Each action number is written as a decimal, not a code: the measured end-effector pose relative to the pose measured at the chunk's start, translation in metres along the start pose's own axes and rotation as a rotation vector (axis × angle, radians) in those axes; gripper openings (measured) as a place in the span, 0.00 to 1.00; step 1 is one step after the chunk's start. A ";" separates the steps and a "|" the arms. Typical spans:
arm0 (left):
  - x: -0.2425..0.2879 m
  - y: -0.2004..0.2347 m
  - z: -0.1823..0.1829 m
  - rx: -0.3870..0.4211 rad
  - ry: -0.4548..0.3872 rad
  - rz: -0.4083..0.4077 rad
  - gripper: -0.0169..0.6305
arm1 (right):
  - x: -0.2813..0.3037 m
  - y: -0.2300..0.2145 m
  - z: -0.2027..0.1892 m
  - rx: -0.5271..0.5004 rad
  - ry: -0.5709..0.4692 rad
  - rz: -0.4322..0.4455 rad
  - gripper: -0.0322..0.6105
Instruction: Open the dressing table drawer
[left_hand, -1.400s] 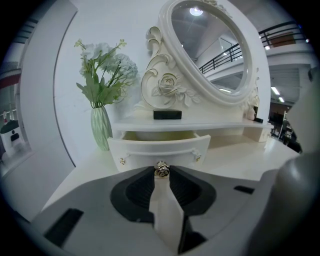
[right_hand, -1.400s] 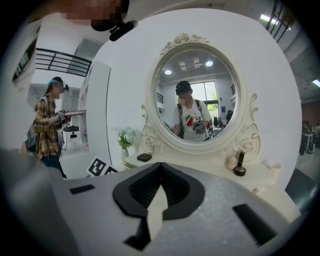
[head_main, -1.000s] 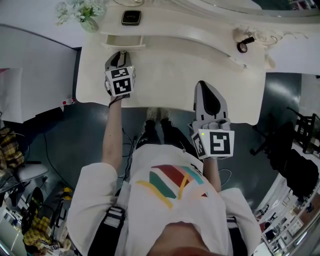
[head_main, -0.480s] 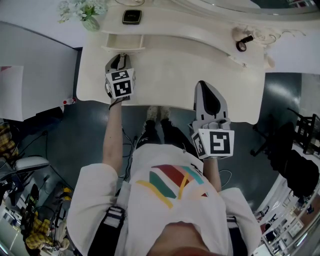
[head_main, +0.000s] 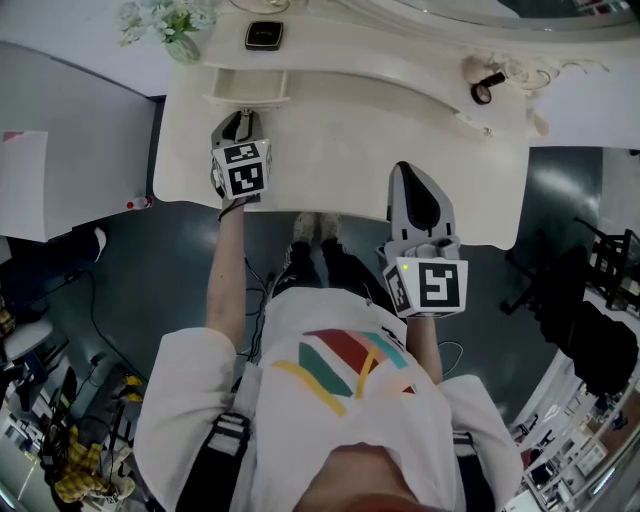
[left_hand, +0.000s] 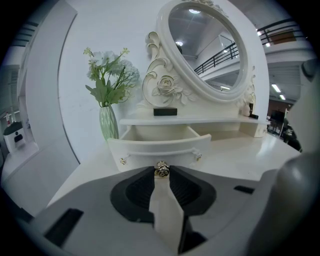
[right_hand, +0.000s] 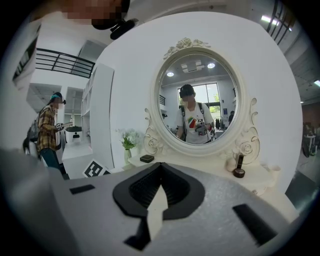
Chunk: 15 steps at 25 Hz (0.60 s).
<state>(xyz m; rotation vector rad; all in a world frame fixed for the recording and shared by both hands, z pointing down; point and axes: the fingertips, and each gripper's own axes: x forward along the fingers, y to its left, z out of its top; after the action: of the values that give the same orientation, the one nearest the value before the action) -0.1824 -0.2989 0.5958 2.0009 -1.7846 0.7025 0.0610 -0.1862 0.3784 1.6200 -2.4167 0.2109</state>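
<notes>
The cream dressing table (head_main: 350, 130) has a small drawer (head_main: 247, 88) at its back left, standing pulled out. In the left gripper view the drawer front (left_hand: 150, 149) curves across the middle, and its gold rose knob (left_hand: 161, 169) sits pinched between the jaw tips. My left gripper (head_main: 238, 122) is shut on that knob. My right gripper (head_main: 408, 175) hovers over the table's front edge, away from the drawer, shut with nothing in it (right_hand: 160, 167).
An oval mirror (left_hand: 207, 45) in a carved frame stands behind the drawer. A vase of pale flowers (left_hand: 107, 85) sits at the back left, a black box (head_main: 263, 35) on the shelf, and small bottles (head_main: 487, 90) at the back right. A person stands far left in the right gripper view.
My left gripper has eased slightly back toward the person, and the drawer front has come out a little with it. The right gripper has stayed still.
</notes>
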 end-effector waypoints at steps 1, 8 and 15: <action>0.000 0.000 0.000 0.000 0.002 -0.001 0.16 | 0.000 0.000 0.000 0.000 0.000 0.000 0.05; -0.001 0.000 0.000 0.005 0.008 -0.002 0.16 | 0.002 -0.001 0.003 -0.001 -0.006 0.002 0.05; -0.005 -0.002 -0.001 0.007 0.015 -0.005 0.16 | 0.002 0.000 0.008 -0.006 -0.012 0.007 0.05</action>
<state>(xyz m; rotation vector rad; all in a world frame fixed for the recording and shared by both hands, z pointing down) -0.1812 -0.2936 0.5939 1.9988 -1.7704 0.7209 0.0597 -0.1901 0.3717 1.6143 -2.4298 0.1958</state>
